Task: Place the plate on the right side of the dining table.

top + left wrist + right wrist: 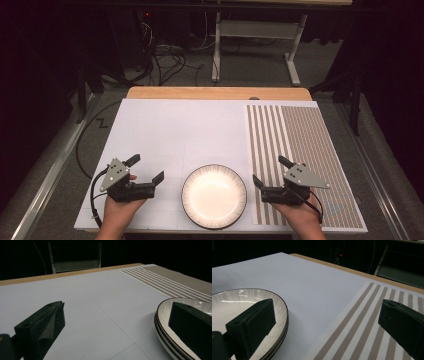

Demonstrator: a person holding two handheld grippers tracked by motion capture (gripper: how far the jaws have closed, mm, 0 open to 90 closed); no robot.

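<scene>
Item: stacked plates point(214, 196), white with dark rims, sitting at the near edge of the white table cover point(175, 130), just left of the striped placemat point(300, 145). We are holding the left gripper point(148, 169) and right gripper point(269, 171) either side of them, both jaws gaping wide, gripping nothing.

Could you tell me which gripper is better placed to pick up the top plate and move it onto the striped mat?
Probably the right gripper. It is open beside the plates, which look stacked, and already hovers over the striped mat. The left gripper, also open, sits on the plates' far side from the mat.
</scene>
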